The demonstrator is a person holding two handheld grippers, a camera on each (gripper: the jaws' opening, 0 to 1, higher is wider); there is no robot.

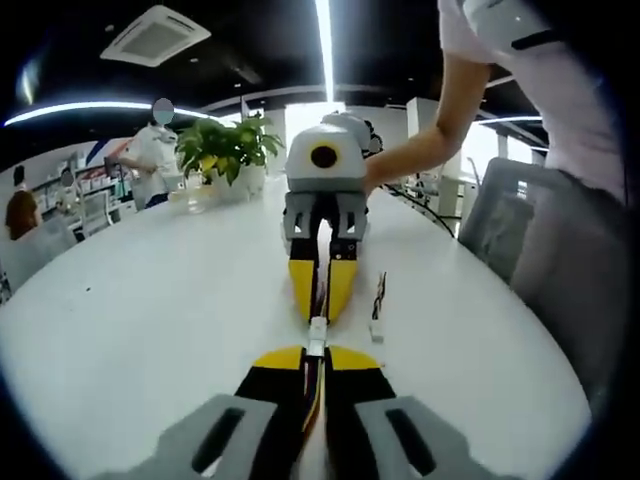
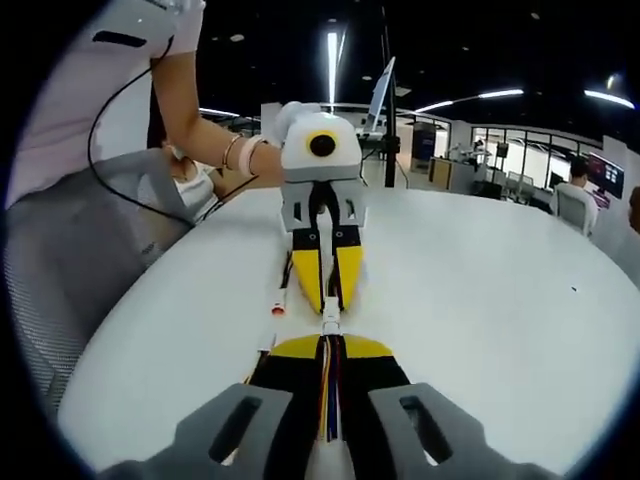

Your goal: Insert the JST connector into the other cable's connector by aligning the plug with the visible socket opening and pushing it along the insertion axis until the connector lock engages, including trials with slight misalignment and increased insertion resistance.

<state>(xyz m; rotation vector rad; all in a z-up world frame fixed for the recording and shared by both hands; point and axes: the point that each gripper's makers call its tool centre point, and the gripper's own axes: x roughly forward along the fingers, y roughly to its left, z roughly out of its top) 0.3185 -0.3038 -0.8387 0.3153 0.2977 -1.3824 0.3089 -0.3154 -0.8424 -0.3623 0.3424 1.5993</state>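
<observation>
In the left gripper view I see my left gripper pressed together on a bundle of coloured wires, its white JST connector poking out at the yellow tips; whether it is seated in the mating plug I cannot tell. Facing it, the right gripper pinches its own cable. A spare cable lies just beside, on the smooth white tabletop; a potted plant stands behind. In the right gripper view the right gripper clamps red and yellow wires, the small white connectors meeting the left gripper; a loose cable rests nearby.
</observation>
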